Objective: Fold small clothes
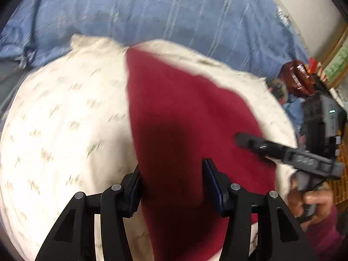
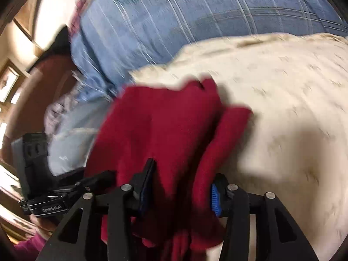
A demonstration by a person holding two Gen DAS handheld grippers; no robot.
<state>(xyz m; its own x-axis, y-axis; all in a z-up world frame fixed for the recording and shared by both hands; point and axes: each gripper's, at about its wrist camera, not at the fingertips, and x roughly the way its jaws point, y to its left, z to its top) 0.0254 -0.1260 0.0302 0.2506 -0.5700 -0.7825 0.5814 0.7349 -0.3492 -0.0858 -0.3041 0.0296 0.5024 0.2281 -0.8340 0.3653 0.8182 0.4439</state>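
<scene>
Red garment (image 1: 184, 117) between both grippers, lengthwise away from camera

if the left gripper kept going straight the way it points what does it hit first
The red garment: it already lies between the left gripper's fingers and fills the line ahead. Beyond it is the cream patterned cloth, though blur makes depth unclear.

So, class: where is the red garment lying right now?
In both wrist views the red garment lies on the cream patterned cloth, between each gripper's fingers, with the blue striped bedding beyond it.
</scene>
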